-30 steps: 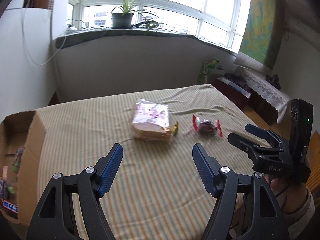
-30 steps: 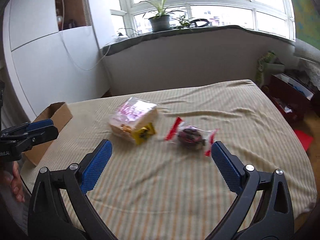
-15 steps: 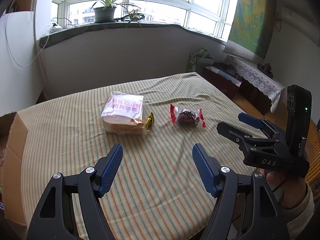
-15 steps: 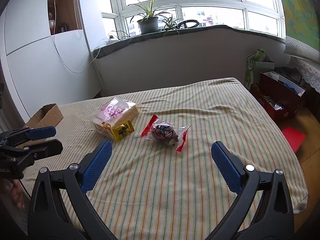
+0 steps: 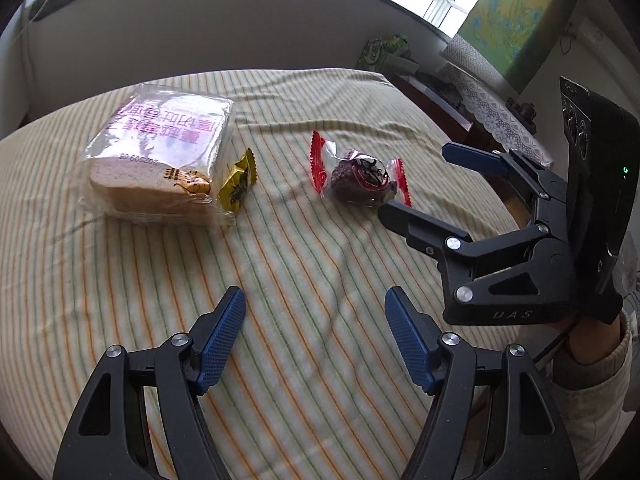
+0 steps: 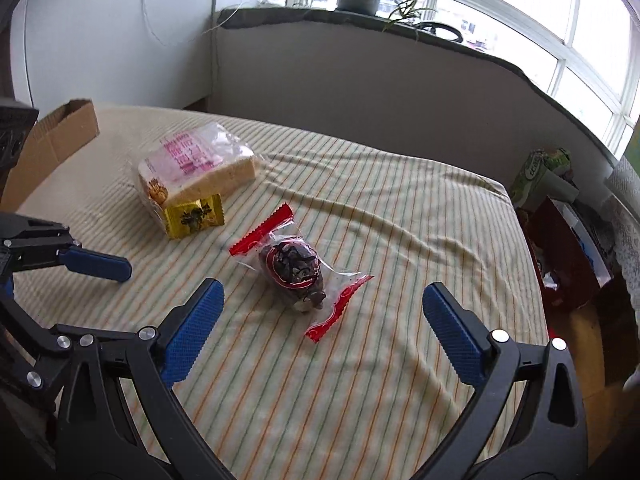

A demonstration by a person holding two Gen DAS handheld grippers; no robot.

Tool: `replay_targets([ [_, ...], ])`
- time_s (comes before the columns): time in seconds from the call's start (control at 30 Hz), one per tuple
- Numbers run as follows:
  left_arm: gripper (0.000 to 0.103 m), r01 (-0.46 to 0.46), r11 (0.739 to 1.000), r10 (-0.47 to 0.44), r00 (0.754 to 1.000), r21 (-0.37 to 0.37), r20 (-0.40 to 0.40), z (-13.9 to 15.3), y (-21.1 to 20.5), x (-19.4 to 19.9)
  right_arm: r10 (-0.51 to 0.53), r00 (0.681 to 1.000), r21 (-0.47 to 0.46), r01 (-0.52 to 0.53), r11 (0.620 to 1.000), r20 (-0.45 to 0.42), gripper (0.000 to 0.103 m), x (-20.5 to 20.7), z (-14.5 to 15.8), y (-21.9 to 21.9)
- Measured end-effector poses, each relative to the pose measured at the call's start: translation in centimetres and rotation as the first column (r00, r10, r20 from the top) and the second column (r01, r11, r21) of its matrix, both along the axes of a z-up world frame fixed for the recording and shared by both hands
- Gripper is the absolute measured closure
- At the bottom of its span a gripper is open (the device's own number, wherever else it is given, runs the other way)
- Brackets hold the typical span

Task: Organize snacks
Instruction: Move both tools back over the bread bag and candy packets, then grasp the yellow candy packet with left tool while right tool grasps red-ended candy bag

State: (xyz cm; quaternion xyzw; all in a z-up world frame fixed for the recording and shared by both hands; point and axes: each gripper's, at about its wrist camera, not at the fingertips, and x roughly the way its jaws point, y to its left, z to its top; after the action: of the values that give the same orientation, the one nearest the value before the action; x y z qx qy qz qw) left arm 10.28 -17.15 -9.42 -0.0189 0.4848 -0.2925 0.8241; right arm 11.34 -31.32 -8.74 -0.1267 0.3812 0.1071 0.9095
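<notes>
A bagged sliced bread loaf (image 5: pixel 160 156) (image 6: pixel 196 164) lies on the striped tablecloth, with a small yellow snack packet (image 5: pixel 238 186) (image 6: pixel 194 216) touching its near side. A dark pastry in a clear wrapper with red ends (image 5: pixel 358 176) (image 6: pixel 296 268) lies to the right of them. My left gripper (image 5: pixel 316 312) is open and empty, low over the cloth in front of the snacks. My right gripper (image 6: pixel 320 312) is open and empty, just in front of the pastry; it also shows in the left wrist view (image 5: pixel 432 184), beside the pastry.
A cardboard box (image 6: pixel 52 140) stands at the table's left edge. The tablecloth (image 5: pixel 300 280) has wrinkles around the pastry. Past the table's right edge are a red box (image 6: pixel 568 256) and a green carton (image 6: pixel 540 172) on the floor.
Both grippers have moved forward and down toward the snacks, which now look much larger. The right gripper has closed in on the pastry. Both stay open.
</notes>
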Motion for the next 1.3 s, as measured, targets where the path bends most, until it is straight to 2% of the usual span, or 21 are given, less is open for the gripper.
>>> replay_targets([
  [0.13,0.031,-0.023,1.000,0.023,1.000,-0.008,0.004,0.2,0.0,1.7,0.055,0.997,-0.045,-0.057,0.997,-0.055,0.002,1.9,-1.3,0.0],
  [0.3,0.031,-0.054,0.998,0.054,0.998,-0.045,-0.011,0.0,1.0,3.8,0.087,0.993,-0.030,-0.090,0.995,-0.078,0.002,3.0,-2.3,0.1],
  [0.53,0.031,-0.017,1.000,0.017,1.000,-0.022,0.013,0.1,-0.5,5.2,0.074,0.993,0.011,-0.073,0.997,-0.091,0.002,3.5,-2.8,-0.2],
  [0.73,0.031,0.019,1.000,-0.019,1.000,-0.024,0.004,0.1,-2.3,6.6,0.058,0.993,0.044,-0.053,0.998,-0.105,0.002,3.6,-2.8,-1.2],
  [0.83,0.031,0.055,0.998,-0.054,0.999,-0.041,0.004,1.6,-2.2,5.6,0.049,0.992,0.066,-0.042,0.997,-0.113,0.002,3.6,-2.8,-1.9],
  [0.9,0.031,0.083,0.993,-0.078,0.996,-0.084,0.052,3.6,-1.7,4.6,0.053,0.992,0.080,-0.044,0.996,-0.111,0.003,3.6,-2.7,-2.0],
  [0.93,0.031,0.090,0.993,-0.084,0.993,-0.082,0.079,4.5,-1.7,4.6,0.060,0.992,0.084,-0.051,0.995,-0.111,0.004,3.6,-2.7,-2.0],
  [1.0,0.031,0.105,0.994,-0.098,0.986,-0.042,0.135,5.7,-2.2,5.3,0.074,0.991,0.078,-0.066,0.995,-0.115,0.004,3.6,-2.8,-1.7],
  [1.07,0.031,0.108,0.994,-0.107,0.981,0.006,0.162,5.6,-3.0,6.9,0.092,0.989,0.069,-0.085,0.994,-0.112,0.004,3.7,-2.8,-1.3],
  [1.17,0.034,0.116,0.992,-0.122,0.986,0.058,0.115,3.5,-4.3,9.6,0.108,0.988,0.073,-0.101,0.992,-0.113,0.004,3.9,-2.8,-1.1],
  [1.2,0.036,0.127,0.989,-0.134,0.986,0.073,0.102,2.9,-4.7,10.0,0.112,0.987,0.083,-0.103,0.991,-0.116,0.005,3.9,-2.8,-1.2],
  [1.27,0.044,0.143,0.987,-0.149,0.986,0.079,0.077,2.0,-5.1,10.3,0.127,0.985,0.109,-0.114,0.987,-0.117,0.020,4.0,-2.7,-1.3],
  [1.3,0.045,0.147,0.986,-0.152,0.986,0.075,0.069,1.6,-5.0,10.4,0.135,0.984,0.119,-0.122,0.985,-0.116,0.027,4.0,-2.6,-1.4],
])
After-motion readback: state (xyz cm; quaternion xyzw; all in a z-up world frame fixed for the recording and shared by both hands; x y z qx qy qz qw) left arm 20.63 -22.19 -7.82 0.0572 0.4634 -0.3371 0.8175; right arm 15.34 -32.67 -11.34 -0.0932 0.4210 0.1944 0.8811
